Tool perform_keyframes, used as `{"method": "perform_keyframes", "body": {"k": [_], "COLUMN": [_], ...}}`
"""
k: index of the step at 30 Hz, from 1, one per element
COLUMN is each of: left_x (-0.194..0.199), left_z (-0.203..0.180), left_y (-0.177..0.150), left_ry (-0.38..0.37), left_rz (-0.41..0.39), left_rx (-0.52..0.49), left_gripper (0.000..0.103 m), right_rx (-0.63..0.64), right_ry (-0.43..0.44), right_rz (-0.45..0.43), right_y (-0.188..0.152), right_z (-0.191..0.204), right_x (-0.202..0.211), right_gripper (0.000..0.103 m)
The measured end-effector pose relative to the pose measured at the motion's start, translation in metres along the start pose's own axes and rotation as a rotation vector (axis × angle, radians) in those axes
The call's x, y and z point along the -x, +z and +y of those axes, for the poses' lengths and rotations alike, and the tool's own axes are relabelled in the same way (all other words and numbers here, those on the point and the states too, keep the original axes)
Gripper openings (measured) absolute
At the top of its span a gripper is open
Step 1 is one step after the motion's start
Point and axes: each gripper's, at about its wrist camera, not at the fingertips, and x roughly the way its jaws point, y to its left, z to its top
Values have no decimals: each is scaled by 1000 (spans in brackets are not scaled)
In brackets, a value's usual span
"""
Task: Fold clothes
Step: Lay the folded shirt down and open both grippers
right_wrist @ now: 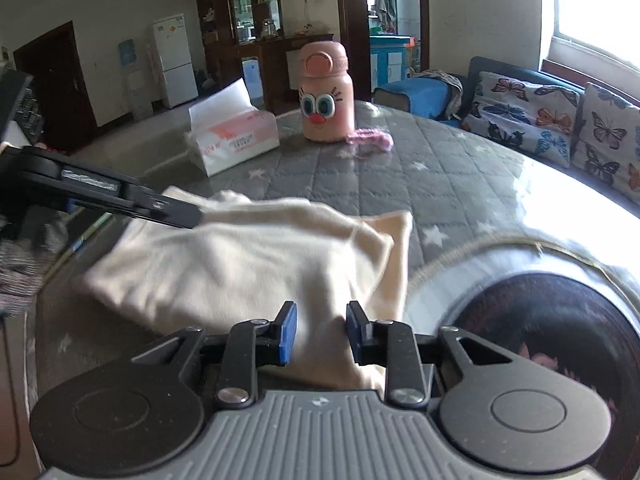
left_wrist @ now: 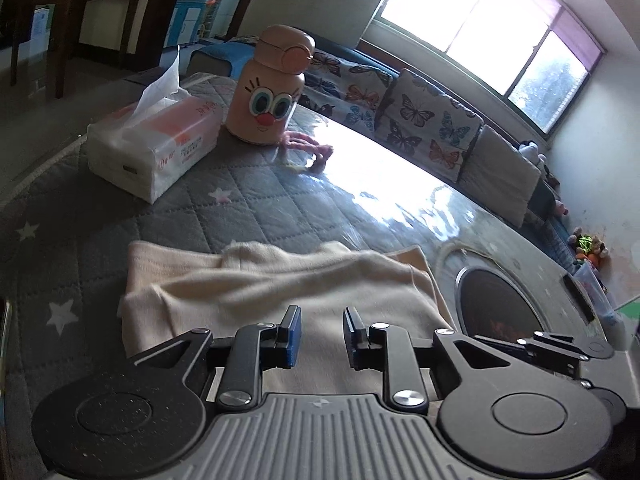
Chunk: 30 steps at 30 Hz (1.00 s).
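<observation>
left wrist: low behind left tool (left_wrist: 322, 336), close, faces window | right wrist: low behind right tool (right_wrist: 322, 332), faces kitchen side | shared: cream cloth (left_wrist: 280, 292) (right_wrist: 248, 256), bottle (left_wrist: 266, 88) (right_wrist: 326, 92)

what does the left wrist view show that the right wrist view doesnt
Only the left wrist view: the bright window and toys on the floor by the wall.
Only the right wrist view: a white fridge, a dark cabinet, and the left gripper reaching in over the cloth.
Both: the cream garment, tissue pack, pink bottle, butterfly cushions, grey quilted cover.
</observation>
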Motion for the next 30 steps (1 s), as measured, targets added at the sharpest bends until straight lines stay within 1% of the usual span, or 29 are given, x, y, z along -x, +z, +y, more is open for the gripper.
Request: {"method": "perform_keyframes", "body": {"k": [4, 6, 10, 11, 16, 20, 22, 24, 28, 30], "left_x": [18, 28, 43, 45, 45, 49, 51, 52, 55, 57], "left_z": [2, 4, 9, 10, 14, 18, 21, 22, 22, 21], "left_y": [-21, -30, -44, -47, -61, -67, -70, -71, -72, -71], "left_ry": [-2, 0, 21, 24, 37, 38, 36, 38, 42, 44], "left_rz": [-4, -12, -28, -31, -15, -19, -22, -21, -28, -36], "left_rx": [-2, 2, 2, 1, -4, 2, 11, 15, 17, 16], "left_gripper": [25, 25, 23, 23, 23, 23, 23, 23, 22, 23], "right_rx": [-12, -14, 29, 42, 36, 39, 37, 13, -11, -9], "right_ry": [-9, -13, 16, 34, 43, 34, 23, 19, 19, 16], "right_rz": [4, -32, -64, -62, -28, -28, -44, -48, -20, -21], "right_y": [-9, -8, -2, -1, -10, -12, -11, -12, -19, -17], "right_z": [-3, -1, 12, 17, 24, 26, 27, 21, 15, 16], "right_x": [4, 13, 19, 16, 0, 4, 8, 7, -1, 2], "right_gripper": [27, 27, 27, 27, 27, 28, 28, 28, 28, 28]}}
